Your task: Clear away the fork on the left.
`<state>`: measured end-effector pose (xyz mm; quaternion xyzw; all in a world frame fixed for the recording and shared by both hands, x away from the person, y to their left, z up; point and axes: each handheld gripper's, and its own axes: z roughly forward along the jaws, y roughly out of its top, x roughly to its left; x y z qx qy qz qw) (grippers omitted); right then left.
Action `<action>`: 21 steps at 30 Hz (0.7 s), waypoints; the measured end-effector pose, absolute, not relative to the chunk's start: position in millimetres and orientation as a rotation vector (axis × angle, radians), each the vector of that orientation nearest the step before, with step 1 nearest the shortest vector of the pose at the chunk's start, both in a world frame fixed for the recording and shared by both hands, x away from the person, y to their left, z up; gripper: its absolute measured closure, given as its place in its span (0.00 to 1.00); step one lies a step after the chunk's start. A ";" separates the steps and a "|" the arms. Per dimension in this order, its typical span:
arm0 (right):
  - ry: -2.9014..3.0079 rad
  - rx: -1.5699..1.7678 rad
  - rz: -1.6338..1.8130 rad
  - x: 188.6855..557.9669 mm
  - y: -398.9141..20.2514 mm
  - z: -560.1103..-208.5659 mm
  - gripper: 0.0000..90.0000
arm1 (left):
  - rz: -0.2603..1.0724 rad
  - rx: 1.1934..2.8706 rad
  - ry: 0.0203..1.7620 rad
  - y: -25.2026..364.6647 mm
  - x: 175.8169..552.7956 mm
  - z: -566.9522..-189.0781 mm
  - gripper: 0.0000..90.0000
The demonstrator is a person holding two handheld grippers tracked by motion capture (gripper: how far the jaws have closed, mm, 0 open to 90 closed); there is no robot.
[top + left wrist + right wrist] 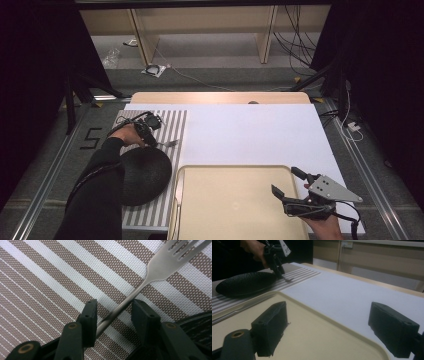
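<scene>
At the far left, our left gripper (113,312) points down at a striped placemat (50,290) on the table. A metal fork (140,287) lies flat on the mat, its handle running between the gripper's two jaws and its tines stretching away beyond them. The jaws stand half closed around the handle; one pad seems to be touching it, the other looks a little apart, so we judge the fork is not yet firmly gripped or lifted. A round black plate (142,175) sits just beside this gripper, on the side nearer us.

Moving right, a cream tray (230,200) lies bare. Our right gripper (287,182) hovers over its right part, jaws wide open, holding nothing.

We judge the work is at an early stage: the pick-up is only starting, and any carrying is still to come.

The fork's handle end is hidden under the left gripper. A thin long thing along the tray's left edge is hard to make out.
</scene>
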<state>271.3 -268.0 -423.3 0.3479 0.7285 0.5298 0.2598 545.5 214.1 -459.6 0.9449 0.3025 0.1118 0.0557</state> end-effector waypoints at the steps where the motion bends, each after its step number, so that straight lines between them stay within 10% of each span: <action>1: 1.974 0.943 1.435 271.4 -268.0 -423.3 0.18 | 0.336 2.871 0.915 214.1 545.6 -459.5 0.64; 21: 1.974 0.941 1.434 271.2 -267.8 -423.3 0.18 | 0.290 2.875 0.878 213.2 544.1 -459.6 0.78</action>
